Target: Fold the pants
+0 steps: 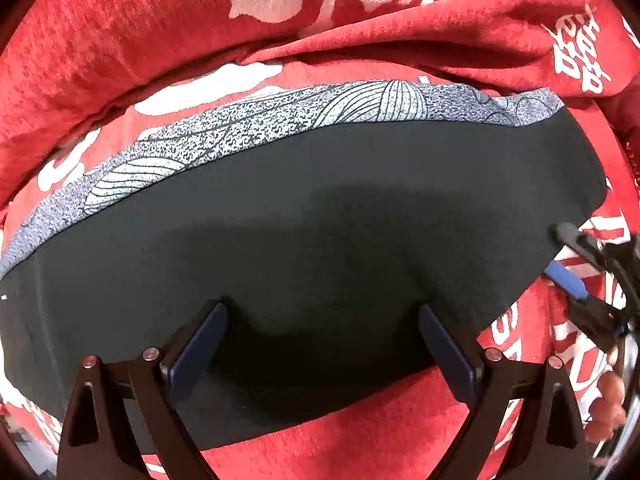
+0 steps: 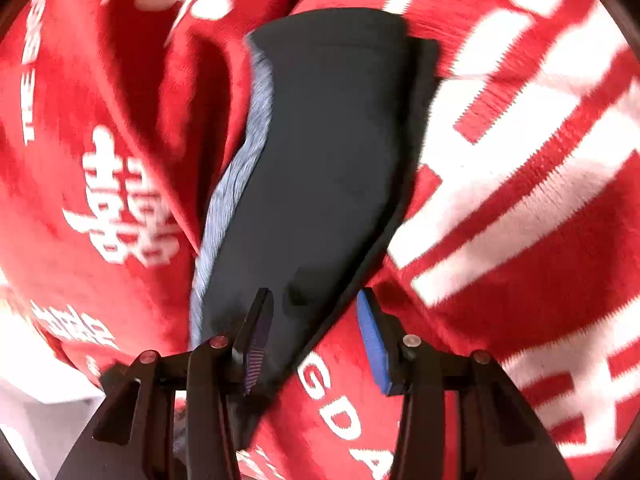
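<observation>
The dark pants lie folded flat on a red blanket, with a grey patterned strip along their far edge. My left gripper is open above the pants' near part, its blue pads spread apart with dark cloth between and below them. In the right wrist view the pants run away from the camera as a long dark band. My right gripper is open over their near end, its left finger over the cloth, its right over the blanket. It also shows in the left wrist view, at the pants' right end.
The red blanket with white lettering covers the whole surface and bunches in a ridge beyond the pants. A pale surface shows at the lower left of the right wrist view.
</observation>
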Action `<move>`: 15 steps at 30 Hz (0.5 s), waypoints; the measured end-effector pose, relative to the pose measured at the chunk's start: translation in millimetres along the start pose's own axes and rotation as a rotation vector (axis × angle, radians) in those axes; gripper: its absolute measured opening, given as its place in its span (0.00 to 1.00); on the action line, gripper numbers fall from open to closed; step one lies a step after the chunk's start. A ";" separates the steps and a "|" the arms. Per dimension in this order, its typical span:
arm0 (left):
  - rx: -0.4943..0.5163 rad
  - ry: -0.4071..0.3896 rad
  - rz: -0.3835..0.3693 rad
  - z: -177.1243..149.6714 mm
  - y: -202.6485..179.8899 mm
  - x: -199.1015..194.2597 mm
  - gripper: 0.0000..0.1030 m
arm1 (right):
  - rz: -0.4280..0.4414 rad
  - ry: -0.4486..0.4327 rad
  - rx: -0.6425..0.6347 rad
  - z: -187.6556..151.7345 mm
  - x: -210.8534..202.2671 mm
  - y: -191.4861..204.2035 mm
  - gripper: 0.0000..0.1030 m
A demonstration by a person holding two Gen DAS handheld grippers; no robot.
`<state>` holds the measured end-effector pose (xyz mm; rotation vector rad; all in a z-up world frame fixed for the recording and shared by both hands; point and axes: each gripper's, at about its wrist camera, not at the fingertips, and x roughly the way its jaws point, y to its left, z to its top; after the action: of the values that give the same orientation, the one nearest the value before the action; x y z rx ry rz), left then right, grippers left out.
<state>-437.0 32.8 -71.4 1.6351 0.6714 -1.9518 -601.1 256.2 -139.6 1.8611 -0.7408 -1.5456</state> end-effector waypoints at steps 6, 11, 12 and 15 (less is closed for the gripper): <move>0.017 -0.017 0.004 -4.2 -5.9 1.0 0.96 | 0.161 -0.036 -0.006 18.8 7.2 -1.2 0.48; -0.032 -0.044 0.002 14.5 -3.7 -22.8 0.95 | 0.193 -0.005 0.060 31.6 16.1 -4.6 0.16; -0.047 -0.081 0.003 22.7 -2.9 -31.1 0.95 | 0.208 -0.004 0.051 31.1 14.5 -1.3 0.15; -0.082 -0.174 0.061 56.6 -2.4 -39.8 0.95 | 0.226 0.001 -0.035 27.4 5.3 21.7 0.14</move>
<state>-474.4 0.0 -23.2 1.4018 0.6182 -1.9683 -628.1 235.3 -130.7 1.6887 -0.8856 -1.4048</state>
